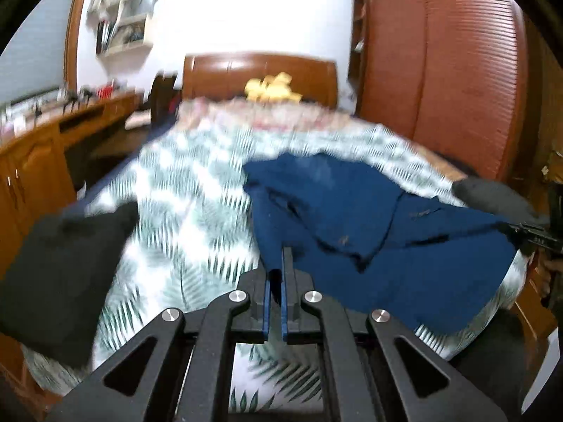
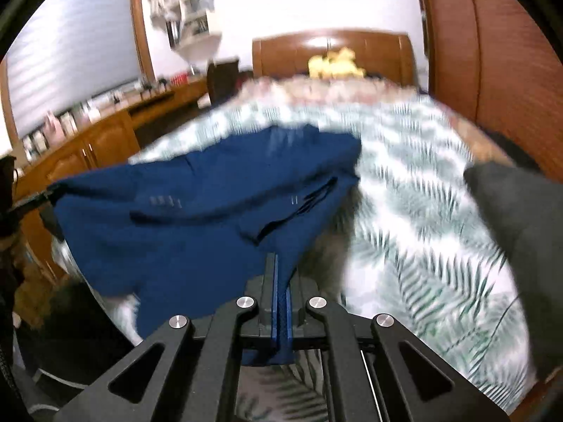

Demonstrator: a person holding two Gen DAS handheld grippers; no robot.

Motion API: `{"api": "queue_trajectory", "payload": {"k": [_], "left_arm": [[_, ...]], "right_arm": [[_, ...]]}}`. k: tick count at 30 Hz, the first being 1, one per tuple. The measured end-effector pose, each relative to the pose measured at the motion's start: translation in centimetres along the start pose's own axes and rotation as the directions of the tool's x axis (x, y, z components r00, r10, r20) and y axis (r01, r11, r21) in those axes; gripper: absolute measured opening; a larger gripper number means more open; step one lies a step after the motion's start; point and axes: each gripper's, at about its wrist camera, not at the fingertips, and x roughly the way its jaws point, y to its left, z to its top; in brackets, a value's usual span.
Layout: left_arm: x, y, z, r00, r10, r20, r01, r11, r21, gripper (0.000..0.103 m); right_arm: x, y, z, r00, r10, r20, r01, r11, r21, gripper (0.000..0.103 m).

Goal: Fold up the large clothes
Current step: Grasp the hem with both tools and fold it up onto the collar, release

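A navy blue garment (image 1: pixel 334 204) hangs stretched above the leaf-patterned bedspread (image 1: pixel 183 190), held by its near edge. My left gripper (image 1: pixel 283 251) is shut on the garment's near left corner, and the cloth tapers into its jaws. My right gripper (image 2: pixel 276 258) is shut on the near right corner of the same garment (image 2: pixel 197 183), with fabric bunched between its pads. In the left wrist view the right gripper (image 1: pixel 527 232) shows at the far right edge. The left gripper (image 2: pixel 38 195) shows at the far left of the right wrist view. Both views are blurred.
A black cloth (image 1: pixel 59 274) lies at the bed's left, a dark grey one (image 2: pixel 520 218) at its right. A yellow toy (image 1: pixel 271 86) sits by the wooden headboard (image 1: pixel 260 70). A wooden desk (image 1: pixel 52 140) runs along the left, a louvred wardrobe (image 1: pixel 440 70) stands right.
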Motion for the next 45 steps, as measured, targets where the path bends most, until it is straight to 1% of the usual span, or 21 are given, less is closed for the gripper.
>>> {"api": "queue_trajectory", "payload": {"k": [5, 11, 14, 18, 20, 21, 23, 24, 26, 29, 32, 35, 37, 38, 39, 40, 41, 42, 43, 44, 45], "left_arm": [[-4.7, -1.8, 5.1, 0.993, -0.012, 0.121, 0.007, 0.999, 0.041, 0.004], [-11.0, -2.8, 9.8, 0.969, -0.039, 0.245, 0.022, 0.997, 0.074, 0.004], [-14.2, -3.4, 11.6, 0.951, -0.053, 0.306, 0.025, 0.995, 0.094, 0.004], [-16.6, -4.0, 13.1, 0.934, -0.058, 0.351, 0.021, 0.994, 0.111, 0.004], [-16.7, -4.2, 13.6, 0.933, -0.046, 0.358, 0.002, 0.993, 0.122, 0.004], [-16.2, -4.3, 13.8, 0.936, -0.04, 0.351, -0.005, 0.992, 0.126, 0.004], [-14.2, -4.1, 14.0, 0.948, -0.039, 0.317, -0.002, 0.992, 0.128, 0.004], [-13.3, -4.2, 14.0, 0.953, -0.034, 0.3, -0.005, 0.992, 0.127, 0.005], [-10.6, -4.1, 13.9, 0.964, -0.011, 0.266, -0.024, 0.991, 0.129, 0.005], [-4.7, -3.4, 13.6, 0.983, 0.003, 0.181, -0.026, 0.992, 0.12, 0.005], [0.1, -3.1, 13.4, 0.993, 0.016, 0.116, -0.028, 0.994, 0.11, 0.004], [4.8, -3.0, 13.0, 0.997, 0.012, 0.073, -0.022, 0.992, 0.127, 0.004], [6.7, -3.5, 12.7, 0.999, 0.01, 0.036, -0.014, 0.992, 0.124, 0.004], [8.0, -3.5, 12.4, 1.0, -0.009, 0.005, 0.009, 0.993, 0.118, 0.005], [8.7, -3.7, 12.0, 1.0, -0.021, -0.022, 0.024, 0.993, 0.115, 0.005], [9.5, -3.8, 11.7, 0.999, -0.023, -0.042, 0.028, 0.993, 0.114, 0.005], [10.5, -3.9, 11.2, 0.998, -0.01, -0.06, 0.017, 0.992, 0.122, 0.005], [10.8, -4.1, 10.7, 0.998, 0.0, -0.065, 0.008, 0.992, 0.125, 0.005], [11.1, -4.1, 10.4, 0.998, -0.003, -0.07, 0.012, 0.993, 0.119, 0.005], [11.4, -3.9, 10.0, 0.997, -0.032, -0.077, 0.04, 0.994, 0.102, 0.009], [11.6, -3.8, 9.7, 0.995, -0.053, -0.083, 0.061, 0.994, 0.088, 0.019]], "right_arm": [[-6.2, 1.6, 3.6, 0.992, 0.001, 0.126, 0.003, 1.0, -0.028, 0.002], [-15.4, 3.6, 6.3, 0.968, 0.016, 0.252, 0.005, 0.997, -0.082, 0.002], [-19.9, 4.7, 7.0, 0.953, 0.017, 0.304, 0.02, 0.993, -0.118, 0.002], [-24.8, 5.2, 7.0, 0.934, 0.007, 0.358, 0.043, 0.99, -0.132, 0.002], [-26.0, 5.4, 6.9, 0.929, -0.015, 0.369, 0.067, 0.99, -0.127, 0.002], [-26.2, 5.1, 7.0, 0.93, -0.021, 0.367, 0.07, 0.99, -0.12, 0.002], [-25.0, 4.7, 6.9, 0.94, -0.033, 0.34, 0.072, 0.992, -0.102, 0.002], [-24.3, 5.2, 6.3, 0.945, -0.048, 0.325, 0.084, 0.991, -0.099, 0.002], [-21.7, 5.2, 6.6, 0.956, -0.068, 0.286, 0.1, 0.99, -0.096, 0.002], [-17.0, 5.0, 7.9, 0.973, -0.086, 0.215, 0.108, 0.99, -0.095, 0.002], [-12.0, 4.8, 8.7, 0.979, -0.132, 0.157, 0.15, 0.983, -0.106, 0.002], [-7.6, 4.3, 9.2, 0.975, -0.18, 0.127, 0.193, 0.976, -0.1, 0.002], [-5.8, 4.0, 9.3, 0.98, -0.179, 0.091, 0.187, 0.978, -0.091, 0.002], [-5.9, 3.6, 9.1, 0.981, -0.183, 0.065, 0.188, 0.978, -0.086, 0.002], [-4.9, 3.6, 9.0, 0.98, -0.196, 0.038, 0.199, 0.976, -0.084, 0.003], [-4.0, 3.8, 9.4, 0.977, -0.212, 0.016, 0.212, 0.973, -0.089, 0.006], [-2.4, 3.3, 10.6, 0.972, -0.235, -0.006, 0.234, 0.968, -0.097, 0.012], [-2.0, 3.5, 10.3, 0.968, -0.251, -0.026, 0.247, 0.964, -0.102, 0.02], [-1.9, 3.6, 10.4, 0.967, -0.252, -0.038, 0.247, 0.964, -0.099, 0.025], [-1.7, 3.5, 10.7, 0.968, -0.248, -0.044, 0.243, 0.966, -0.09, 0.039], [-1.5, 3.7, 10.7, 0.969, -0.242, -0.048, 0.238, 0.968, -0.081, 0.051]]}}
